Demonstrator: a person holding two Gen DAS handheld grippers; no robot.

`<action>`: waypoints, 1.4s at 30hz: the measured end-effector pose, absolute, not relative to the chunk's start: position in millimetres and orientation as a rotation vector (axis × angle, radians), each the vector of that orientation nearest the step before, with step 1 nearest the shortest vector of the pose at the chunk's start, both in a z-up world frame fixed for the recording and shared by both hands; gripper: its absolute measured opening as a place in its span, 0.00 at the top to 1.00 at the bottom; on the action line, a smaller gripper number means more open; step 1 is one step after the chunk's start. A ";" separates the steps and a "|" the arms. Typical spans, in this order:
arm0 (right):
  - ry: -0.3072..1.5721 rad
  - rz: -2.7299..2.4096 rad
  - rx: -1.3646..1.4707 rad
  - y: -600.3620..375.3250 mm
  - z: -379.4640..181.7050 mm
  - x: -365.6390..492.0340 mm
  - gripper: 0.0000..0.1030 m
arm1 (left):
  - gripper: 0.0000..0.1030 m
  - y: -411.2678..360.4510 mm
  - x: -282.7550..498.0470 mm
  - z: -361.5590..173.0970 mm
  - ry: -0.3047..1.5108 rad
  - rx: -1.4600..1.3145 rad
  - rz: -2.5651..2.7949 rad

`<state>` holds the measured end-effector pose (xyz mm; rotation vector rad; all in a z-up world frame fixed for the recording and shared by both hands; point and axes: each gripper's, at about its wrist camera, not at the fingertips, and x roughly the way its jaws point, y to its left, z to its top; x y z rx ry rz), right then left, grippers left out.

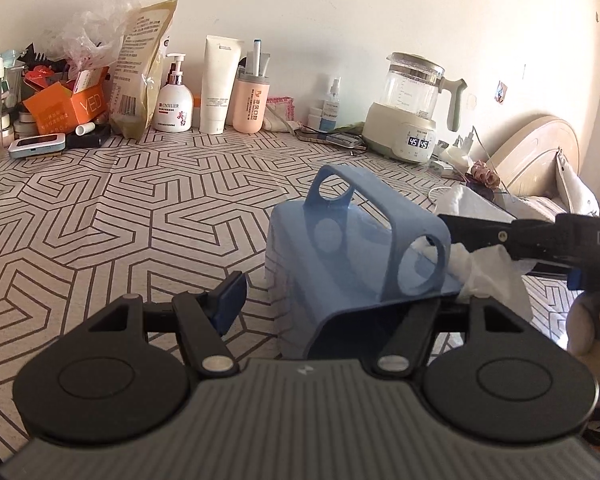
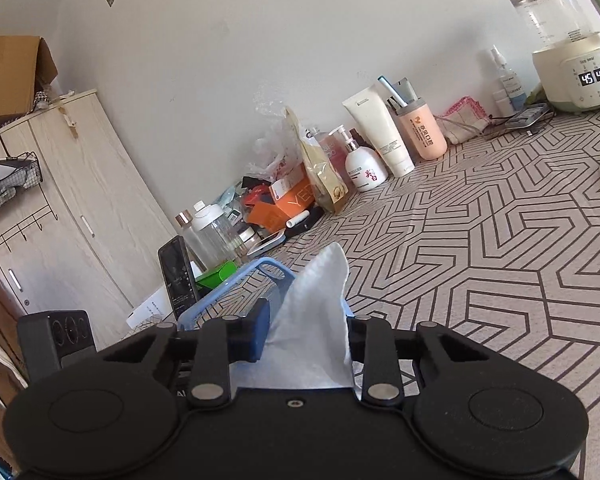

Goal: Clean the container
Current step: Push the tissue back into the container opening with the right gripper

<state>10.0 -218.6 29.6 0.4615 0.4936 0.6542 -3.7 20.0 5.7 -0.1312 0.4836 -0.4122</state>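
A translucent blue plastic container (image 1: 340, 256) with round handle holes is tipped on its side over the patterned table. My left gripper (image 1: 332, 304) is shut on the container's wall; its left pad (image 1: 230, 300) shows, the right finger is hidden behind the plastic. My right gripper (image 1: 500, 240) reaches in from the right, shut on a white cloth (image 1: 484, 268) pressed at the container's opening. In the right wrist view the white cloth (image 2: 316, 320) stands up between my right gripper's fingers (image 2: 306, 332), with the container's blue rim (image 2: 236, 280) just beyond.
Along the wall stand a kettle on a base (image 1: 412, 108), a pink cup (image 1: 250, 104), a white tube (image 1: 220, 84), a pump bottle (image 1: 174, 100), a gold bag (image 1: 144, 68) and an orange box (image 1: 68, 108). A wooden cabinet (image 2: 72, 200) stands left of the table.
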 end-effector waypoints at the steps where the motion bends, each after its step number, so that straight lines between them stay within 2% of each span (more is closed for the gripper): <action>1: 0.494 0.636 0.446 -217.9 29.1 8.1 0.66 | 0.36 19.7 -4.0 7.1 0.479 -0.137 -0.418; 7: 0.498 0.473 0.277 -210.1 26.9 5.0 0.64 | 0.35 15.0 0.5 14.2 0.466 -0.150 -0.425; 13: 0.473 0.415 0.258 -219.8 29.4 -2.2 0.51 | 0.35 8.9 12.8 21.8 0.466 -0.164 -0.402; 19: 0.425 0.498 0.278 -231.4 32.0 -12.8 0.50 | 0.34 10.4 29.5 26.5 0.469 -0.251 -0.374; 25: 0.408 0.550 0.241 -225.9 29.3 -11.2 0.48 | 0.34 3.5 35.7 33.8 0.466 -0.226 -0.359; 30: 0.448 0.573 0.227 -205.7 27.7 6.1 0.48 | 0.34 8.1 37.8 34.1 0.456 -0.281 -0.340; 35: 0.469 0.568 0.302 -188.6 25.6 26.4 0.48 | 0.27 30.7 42.9 28.6 0.457 -0.477 -0.340; 42: 0.469 0.582 0.336 -176.2 27.6 31.8 0.49 | 0.25 38.4 38.2 33.1 0.438 -0.502 -0.343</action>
